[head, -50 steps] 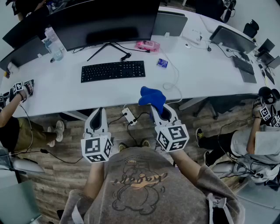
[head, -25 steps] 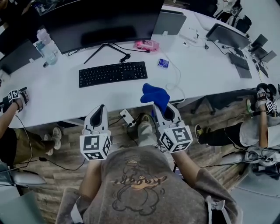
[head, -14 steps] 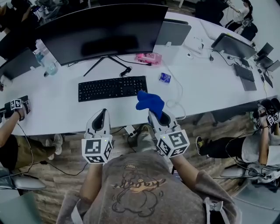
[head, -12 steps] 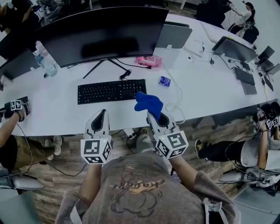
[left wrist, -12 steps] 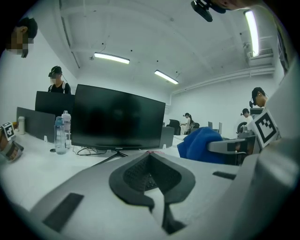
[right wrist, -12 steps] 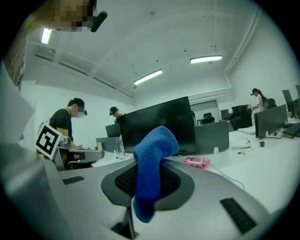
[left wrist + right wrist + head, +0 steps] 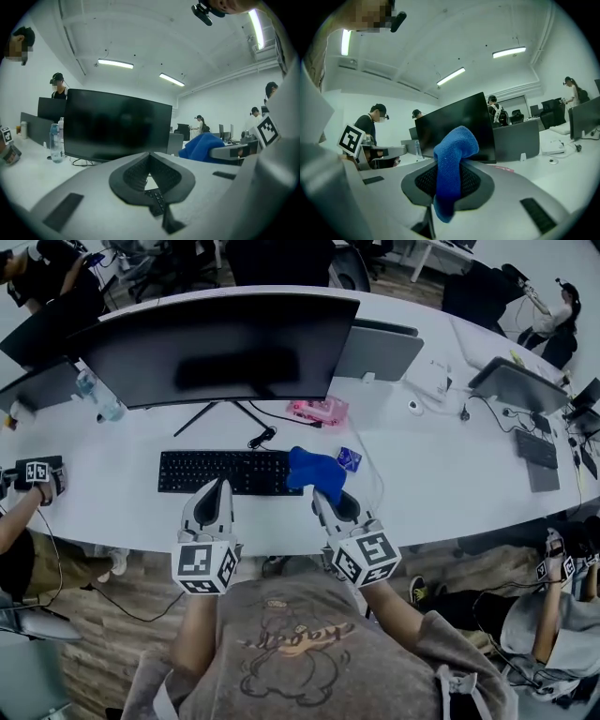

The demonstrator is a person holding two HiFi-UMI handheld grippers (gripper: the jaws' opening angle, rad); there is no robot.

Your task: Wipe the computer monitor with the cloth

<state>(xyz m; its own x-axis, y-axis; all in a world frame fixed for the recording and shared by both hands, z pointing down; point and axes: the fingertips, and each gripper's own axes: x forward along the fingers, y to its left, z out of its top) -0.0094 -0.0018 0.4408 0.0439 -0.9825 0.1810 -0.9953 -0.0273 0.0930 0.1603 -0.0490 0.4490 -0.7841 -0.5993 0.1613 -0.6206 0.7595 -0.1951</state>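
Head view, monitor: a wide dark screen standing upright at the far side of the desk, long axis left to right, face toward the person.
Head view, cloth: blue and bunched, sticking out past the tip of the right gripper, over the right end of the keyboard.
Head view, left gripper: level beside the right one, tip over the keyboard's near edge, carrying nothing.
Head view, gap: both grippers are short of the monitor, with the keyboard between. The cloth is below and in front of the screen's right part.
Left gripper view, jaws: pressed together at the tips with nothing between them. Only keyboard keys show through the small opening behind the tips.
Left gripper view, monitor: ahead and a little left, with the cloth off to the right.
Right gripper view, jaws: clamped on the cloth, a fold standing above the pads and a tail hanging below.
Right gripper view, monitor: directly behind the cloth, ahead and slightly up, apart from it.
Nearer hand: the right, as it holds the cloth in line with the screen.
Next move, my judgement: forward and up until the fold meets the glass, then along the long axis.
Progress: wiping looks not yet begun.
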